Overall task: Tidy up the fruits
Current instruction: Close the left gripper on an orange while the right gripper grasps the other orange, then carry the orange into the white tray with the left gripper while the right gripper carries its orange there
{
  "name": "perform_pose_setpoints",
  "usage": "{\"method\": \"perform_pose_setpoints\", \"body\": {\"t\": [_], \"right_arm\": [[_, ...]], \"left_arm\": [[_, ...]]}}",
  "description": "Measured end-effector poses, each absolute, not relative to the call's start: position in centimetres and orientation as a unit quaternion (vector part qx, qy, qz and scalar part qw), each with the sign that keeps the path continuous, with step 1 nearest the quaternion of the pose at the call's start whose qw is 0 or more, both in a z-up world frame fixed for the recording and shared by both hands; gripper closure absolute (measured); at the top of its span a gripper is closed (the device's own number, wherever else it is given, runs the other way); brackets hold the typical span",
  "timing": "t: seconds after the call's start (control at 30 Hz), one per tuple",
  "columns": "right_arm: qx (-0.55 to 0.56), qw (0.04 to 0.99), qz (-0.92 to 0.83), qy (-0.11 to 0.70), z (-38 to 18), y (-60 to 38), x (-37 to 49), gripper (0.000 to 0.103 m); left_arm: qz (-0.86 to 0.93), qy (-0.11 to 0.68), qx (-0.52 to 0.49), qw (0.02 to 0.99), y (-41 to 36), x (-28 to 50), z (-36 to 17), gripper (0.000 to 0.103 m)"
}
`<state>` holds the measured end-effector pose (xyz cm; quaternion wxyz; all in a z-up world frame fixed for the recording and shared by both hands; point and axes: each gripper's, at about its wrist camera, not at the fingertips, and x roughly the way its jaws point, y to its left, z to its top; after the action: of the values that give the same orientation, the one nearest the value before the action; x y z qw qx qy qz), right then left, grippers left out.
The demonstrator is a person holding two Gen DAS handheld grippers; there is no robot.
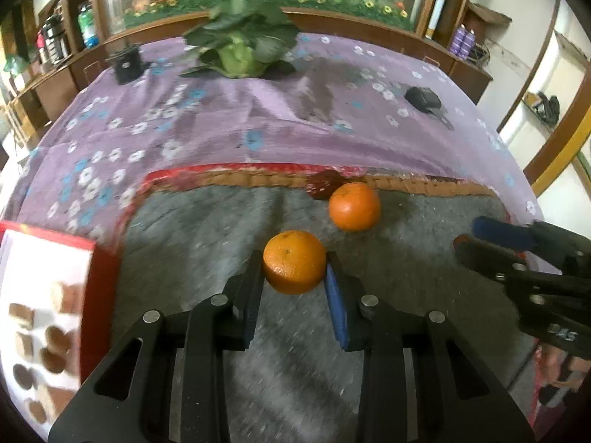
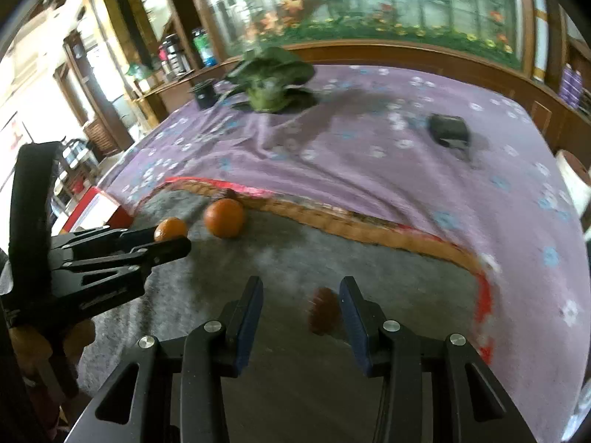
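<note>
An orange (image 1: 294,262) rests on the grey mat (image 1: 207,236), and my left gripper (image 1: 294,271) is shut on it, with a pad pressing each side. In the right wrist view this gripper (image 2: 170,240) comes in from the left with the same orange (image 2: 170,228) at its tips. A second orange (image 1: 354,206) (image 2: 224,217) lies free by the mat's far woven edge. My right gripper (image 2: 301,295) stands open over the mat. A small, blurred brown fruit (image 2: 324,310) lies between its fingers, close to the right pad. The right gripper (image 1: 469,234) also shows at the right of the left wrist view.
The mat lies on a purple flowered cloth (image 1: 221,125). A red-rimmed box (image 1: 48,295) sits left of the mat. A leafy cabbage (image 1: 238,51) (image 2: 269,85) and two black objects (image 1: 127,62) (image 1: 423,99) stand at the far side. Wooden cabinets ring the table.
</note>
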<state>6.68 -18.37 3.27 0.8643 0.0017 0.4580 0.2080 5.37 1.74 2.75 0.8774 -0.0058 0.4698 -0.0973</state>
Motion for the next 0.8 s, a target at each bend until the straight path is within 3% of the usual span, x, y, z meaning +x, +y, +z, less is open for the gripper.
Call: {"method": "perform_pose_setpoints", "body": {"t": [0.5,0.6,0.8], "right_arm": [[-0.091,0.853,0.239,0.455,1.5,-9.5,10.5,0.057],[-0.105,0.855,0.228,0.454,1.1,-9.2,10.4,0.070],[-0.069,0.855,0.240,0.454,2.1,-11.3,9.3,0.070]], "left_arm": [[-0.063,0.457,-0.037,0.887,7.0,2.3,4.7,0.072],[-0.060,0.456,-0.042,0.887,7.7,2.0,4.9,0.072],[-0.044,0.453,-0.057,0.888,9.6,1.5,5.3,0.072]]}}
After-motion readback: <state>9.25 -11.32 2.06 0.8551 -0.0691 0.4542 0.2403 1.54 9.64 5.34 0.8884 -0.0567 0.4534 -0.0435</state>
